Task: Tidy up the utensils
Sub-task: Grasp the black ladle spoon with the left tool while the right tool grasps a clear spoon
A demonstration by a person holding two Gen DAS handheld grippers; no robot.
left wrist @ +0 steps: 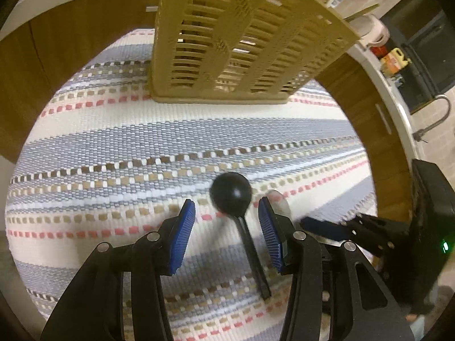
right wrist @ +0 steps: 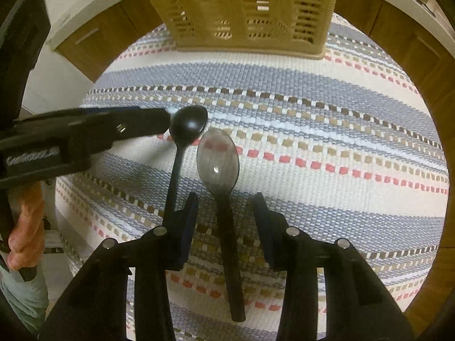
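A black spoon (left wrist: 231, 194) lies on the striped woven placemat (left wrist: 142, 142), bowl toward the tan slotted utensil basket (left wrist: 227, 42). My left gripper (left wrist: 226, 207) points down over it, open. Its blue pads (left wrist: 184, 227) stand on either side of the neck and do not touch it. Beside it lies a smoky translucent spoon (right wrist: 217, 159). My right gripper (right wrist: 226, 196) straddles its dark handle, open, with gaps on both sides. In the right wrist view the black spoon (right wrist: 189, 125) lies just left, and the left gripper's fingers (right wrist: 113, 128) reach in from the left. The basket (right wrist: 247, 8) stands behind.
The placemat covers a round wooden table (left wrist: 57, 56) whose rim shows all around. A person's hand (right wrist: 25, 227) holds the left gripper's handle. A white counter with a faucet (left wrist: 438, 113) and bottles (left wrist: 394, 61) lies beyond the table at right.
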